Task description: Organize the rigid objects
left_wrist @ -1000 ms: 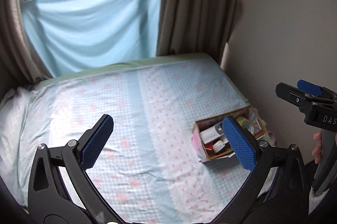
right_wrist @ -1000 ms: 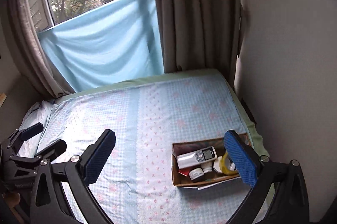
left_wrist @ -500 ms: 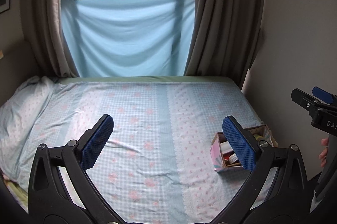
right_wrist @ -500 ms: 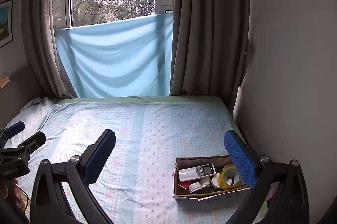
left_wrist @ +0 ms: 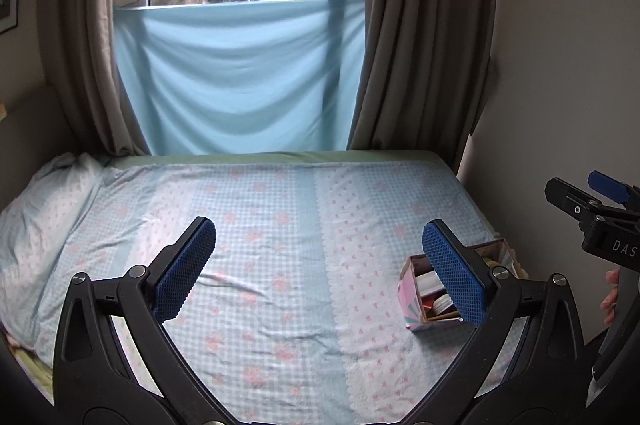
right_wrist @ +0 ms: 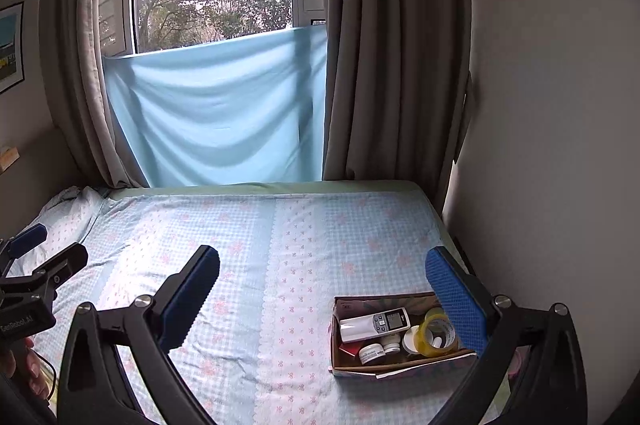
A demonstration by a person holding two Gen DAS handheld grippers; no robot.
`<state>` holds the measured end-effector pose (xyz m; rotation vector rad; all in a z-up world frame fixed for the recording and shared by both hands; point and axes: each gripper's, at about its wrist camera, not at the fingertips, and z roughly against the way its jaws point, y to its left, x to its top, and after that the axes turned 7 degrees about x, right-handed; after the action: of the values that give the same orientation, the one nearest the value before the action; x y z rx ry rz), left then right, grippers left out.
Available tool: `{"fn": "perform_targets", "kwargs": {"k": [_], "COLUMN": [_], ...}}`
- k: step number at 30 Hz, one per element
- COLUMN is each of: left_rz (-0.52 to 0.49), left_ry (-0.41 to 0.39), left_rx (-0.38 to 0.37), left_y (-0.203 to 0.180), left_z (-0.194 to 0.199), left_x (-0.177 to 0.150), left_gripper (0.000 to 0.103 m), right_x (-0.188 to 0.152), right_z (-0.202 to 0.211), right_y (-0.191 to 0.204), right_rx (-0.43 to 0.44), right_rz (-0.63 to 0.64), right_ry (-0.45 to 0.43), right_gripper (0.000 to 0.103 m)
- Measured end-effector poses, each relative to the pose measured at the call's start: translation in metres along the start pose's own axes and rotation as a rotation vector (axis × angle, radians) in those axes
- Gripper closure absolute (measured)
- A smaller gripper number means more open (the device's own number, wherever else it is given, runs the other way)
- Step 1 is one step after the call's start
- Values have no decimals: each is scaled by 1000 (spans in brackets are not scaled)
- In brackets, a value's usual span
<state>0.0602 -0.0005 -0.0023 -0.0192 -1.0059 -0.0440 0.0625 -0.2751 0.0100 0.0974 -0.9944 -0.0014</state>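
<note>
Box (right_wrist: 400, 365) lies below the spread right claw (right_wrist: 322, 289).

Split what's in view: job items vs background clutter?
Job: cardboard box on the bed, holding a white remote-like device, yellow tape roll, small white jars; left gripper, right gripper, both open.

Background: bedsheet, pillow, curtains, blue cloth.
</note>
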Motion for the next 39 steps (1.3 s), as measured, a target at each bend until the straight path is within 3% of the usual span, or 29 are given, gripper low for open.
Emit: {"fn": "perform_targets", "kwargs": {"k": [39], "left_rz": [1], "left_ry": [-64], "left_rx": [33], "left_y": [3], "left_z": [3], "left_x": [9], "left_gripper": [0], "right_x": [0], "right_z": [-11], "right_y": [8], "right_rx": [13], "right_rz": [5], "right_ry": [-6], "right_gripper": [0]}}
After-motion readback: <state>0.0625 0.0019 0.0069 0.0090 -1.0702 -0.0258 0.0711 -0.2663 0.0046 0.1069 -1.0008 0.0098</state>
